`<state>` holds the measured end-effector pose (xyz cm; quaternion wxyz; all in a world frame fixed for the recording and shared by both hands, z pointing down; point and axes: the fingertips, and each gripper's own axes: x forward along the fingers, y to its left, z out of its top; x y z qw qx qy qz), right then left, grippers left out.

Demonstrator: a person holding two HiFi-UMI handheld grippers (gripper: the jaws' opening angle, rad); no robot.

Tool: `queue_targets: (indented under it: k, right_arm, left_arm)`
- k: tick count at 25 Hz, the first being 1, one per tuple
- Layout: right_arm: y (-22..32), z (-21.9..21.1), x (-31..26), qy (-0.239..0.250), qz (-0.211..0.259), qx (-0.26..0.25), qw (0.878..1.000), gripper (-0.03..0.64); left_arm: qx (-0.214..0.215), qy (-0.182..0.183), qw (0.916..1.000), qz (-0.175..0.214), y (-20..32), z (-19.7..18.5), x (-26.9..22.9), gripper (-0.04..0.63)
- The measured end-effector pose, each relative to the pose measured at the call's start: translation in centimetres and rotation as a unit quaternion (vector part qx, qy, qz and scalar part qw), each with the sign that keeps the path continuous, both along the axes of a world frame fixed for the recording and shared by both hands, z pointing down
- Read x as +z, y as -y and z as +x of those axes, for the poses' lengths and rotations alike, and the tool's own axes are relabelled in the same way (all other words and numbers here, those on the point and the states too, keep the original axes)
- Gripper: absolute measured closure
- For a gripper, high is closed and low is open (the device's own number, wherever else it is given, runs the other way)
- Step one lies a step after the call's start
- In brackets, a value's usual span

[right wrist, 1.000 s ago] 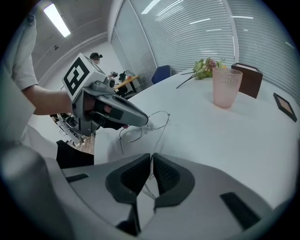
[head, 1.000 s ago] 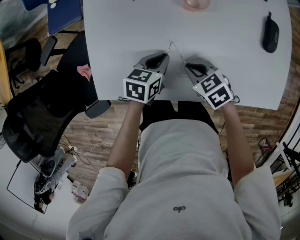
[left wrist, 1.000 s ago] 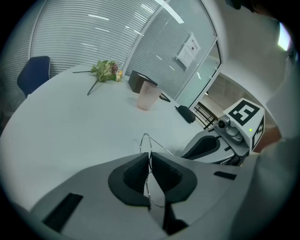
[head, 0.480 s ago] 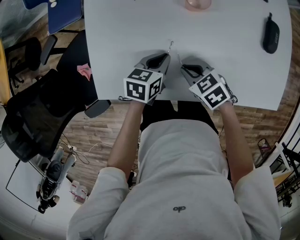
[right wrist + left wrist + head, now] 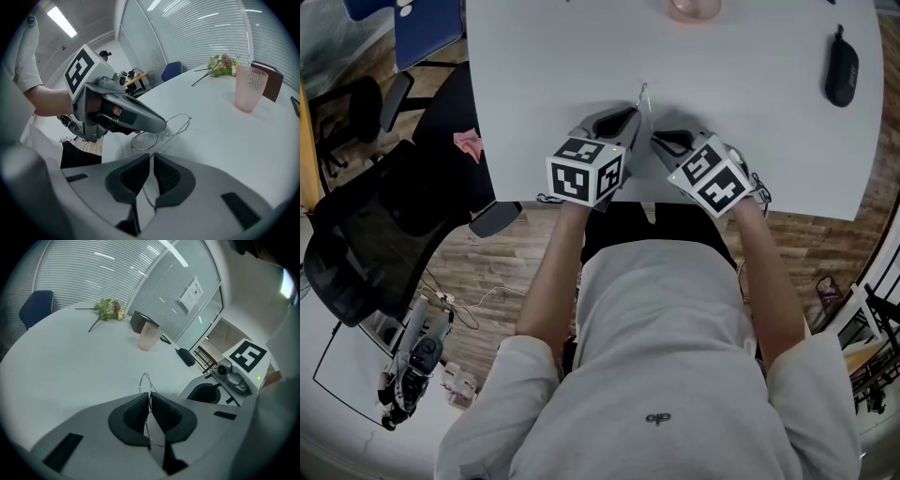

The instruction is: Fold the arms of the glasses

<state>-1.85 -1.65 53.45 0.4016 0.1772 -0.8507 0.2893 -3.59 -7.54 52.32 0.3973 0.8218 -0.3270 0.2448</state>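
Note:
Thin wire-rimmed glasses [image 5: 643, 94] hang just above the white table [image 5: 534, 75], between my two grippers. My left gripper [image 5: 630, 114] is shut on the frame; in the left gripper view one round rim [image 5: 146, 380] sticks out beyond the pads. My right gripper [image 5: 658, 141] sits close beside it on the right. In the right gripper view the lenses [image 5: 161, 136] lie ahead, and a thin arm wire runs back through the narrow gap between the pads. The right jaws are opening and do not press the wire. The left gripper [image 5: 126, 115] fills the left of that view.
A pink cup [image 5: 694, 7] stands at the table's far edge. A black glasses case [image 5: 841, 67] lies far right. A bunch of flowers [image 5: 108, 309] and a dark box [image 5: 138, 320] are at the back. A black office chair [image 5: 375, 234] stands on the floor to the left.
My right gripper has moved left, close up to the left gripper, swinging the glasses arm in toward the frame. The left gripper has stayed in place.

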Motion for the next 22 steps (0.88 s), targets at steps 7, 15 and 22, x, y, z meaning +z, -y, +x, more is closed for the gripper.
queue_targets:
  k: [7,15,22]
  right_arm:
    - [-0.1,-0.7,-0.1,0.002,-0.002,-0.01,1.0,0.583]
    - [0.0,-1.4,0.1,0.006,-0.002,-0.016,1.0,0.588]
    - [0.1,-1.6,0.2,0.007,-0.002,-0.018,1.0,0.592]
  left_arm:
    - [0.002,-0.004,1.0,-0.002,-0.1,0.4,-0.2,0.562]
    - [0.002,-0.007,1.0,-0.004,-0.1,0.8,0.0,0.561]
    - [0.003,-0.008,0.9999,-0.005,-0.2,1.3,0.0,0.563]
